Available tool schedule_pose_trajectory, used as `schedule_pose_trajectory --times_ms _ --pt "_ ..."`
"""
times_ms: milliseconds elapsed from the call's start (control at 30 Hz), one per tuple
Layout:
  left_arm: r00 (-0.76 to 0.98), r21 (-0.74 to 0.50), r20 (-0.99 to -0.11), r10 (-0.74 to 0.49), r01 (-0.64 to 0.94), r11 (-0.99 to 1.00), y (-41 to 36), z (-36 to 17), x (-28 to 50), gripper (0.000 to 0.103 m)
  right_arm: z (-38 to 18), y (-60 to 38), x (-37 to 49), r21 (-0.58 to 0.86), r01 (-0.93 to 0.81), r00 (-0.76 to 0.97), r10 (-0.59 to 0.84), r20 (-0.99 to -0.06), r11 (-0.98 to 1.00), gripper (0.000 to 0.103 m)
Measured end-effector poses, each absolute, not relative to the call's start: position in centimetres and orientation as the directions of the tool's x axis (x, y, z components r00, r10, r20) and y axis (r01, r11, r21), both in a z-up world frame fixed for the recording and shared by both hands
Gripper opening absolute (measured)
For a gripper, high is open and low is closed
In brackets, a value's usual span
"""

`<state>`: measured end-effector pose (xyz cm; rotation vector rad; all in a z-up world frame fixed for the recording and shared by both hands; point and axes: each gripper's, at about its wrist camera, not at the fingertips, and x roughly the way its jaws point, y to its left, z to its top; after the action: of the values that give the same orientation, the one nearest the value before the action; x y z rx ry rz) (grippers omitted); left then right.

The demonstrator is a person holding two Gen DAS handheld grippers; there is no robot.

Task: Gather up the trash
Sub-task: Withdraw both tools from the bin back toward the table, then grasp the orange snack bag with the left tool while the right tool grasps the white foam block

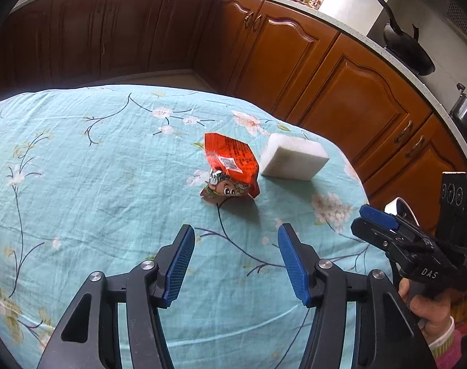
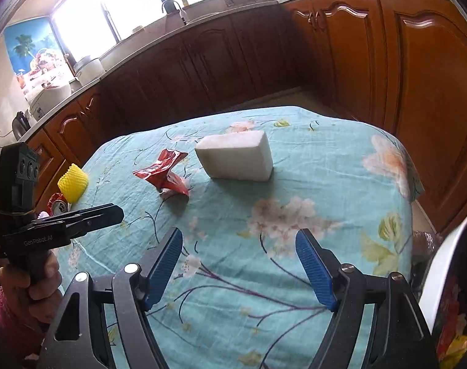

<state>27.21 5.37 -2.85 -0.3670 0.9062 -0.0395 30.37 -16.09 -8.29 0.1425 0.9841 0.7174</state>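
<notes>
A crumpled red snack wrapper [image 1: 230, 167] lies on the teal floral tablecloth [image 1: 79, 184], with a white foam block [image 1: 294, 160] just to its right. My left gripper [image 1: 235, 233] is open and empty, a short way in front of the wrapper. My right gripper [image 2: 239, 236] is open and empty, in front of the foam block [image 2: 238, 160]; the wrapper [image 2: 165, 172] is ahead to its left. A yellow foam net [image 2: 73, 182] and a red can [image 2: 58, 206] sit at the table's left edge. Each gripper shows in the other's view: the right one [image 1: 374, 221] and the left one [image 2: 110, 212].
Brown kitchen cabinets [image 1: 294, 61] ring the table on the far and right sides. A white-rimmed bin with trash inside [image 2: 448, 292] stands at the table's right edge. A wok [image 1: 408, 49] and pots sit on the counter.
</notes>
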Motion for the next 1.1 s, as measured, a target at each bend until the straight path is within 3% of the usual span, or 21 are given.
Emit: schedule_pose_trajectory --times_ms 333,533,600,633,733,900,1000,1033,1100 --pt "0.615 -0.295 -0.774 -0.151 -0.14 0.945 5.4 -4.1 32.1 0.061 -9.1 -11.9 37.4 0.359 -0.591 0.308 0.613 -0.728 0.723 0.083" --pt "0.61 -0.3 -0.774 -0.167 -0.121 0.946 5.8 -4.8 34.0 0.061 -10.4 -10.3 40.0 0.417 -0.611 0.239 0.659 -0.713 0.673 0.082" --pt "0.616 -0.293 -0.771 -0.163 -0.115 0.949 5.8 -4.8 34.3 0.061 -10.5 -10.3 40.5 0.45 -0.591 0.239 0.679 -0.695 0.669 0.07" --pt "0.618 -0.288 -0.77 -0.162 -0.11 0.951 5.7 -4.9 34.5 0.061 -10.5 -10.5 40.5 0.461 -0.577 0.25 0.682 -0.687 0.675 0.052" --pt "0.615 -0.267 -0.773 -0.157 -0.09 0.96 5.3 -5.2 34.9 0.061 -10.0 -11.6 39.8 0.488 -0.538 0.28 0.691 -0.666 0.688 0.045" --pt "0.61 -0.262 -0.772 -0.175 -0.054 0.964 4.3 -5.7 35.4 0.041 -9.2 -14.1 36.9 0.511 -0.47 0.343 0.682 -0.646 0.72 0.042" --pt "0.612 -0.265 -0.768 -0.189 -0.036 0.963 3.9 -5.8 35.5 0.026 -8.7 -16.1 34.2 0.51 -0.417 0.386 0.655 -0.65 0.752 0.042" --pt "0.613 -0.268 -0.765 -0.195 -0.027 0.963 3.7 -5.8 35.5 0.016 -8.5 -16.7 33.1 0.498 -0.403 0.402 0.637 -0.657 0.768 0.042" --pt "0.619 -0.267 -0.76 -0.2 -0.018 0.963 3.4 -5.5 35.2 0.013 -8.2 -17.9 31.1 0.482 -0.373 0.425 0.608 -0.671 0.793 0.041"
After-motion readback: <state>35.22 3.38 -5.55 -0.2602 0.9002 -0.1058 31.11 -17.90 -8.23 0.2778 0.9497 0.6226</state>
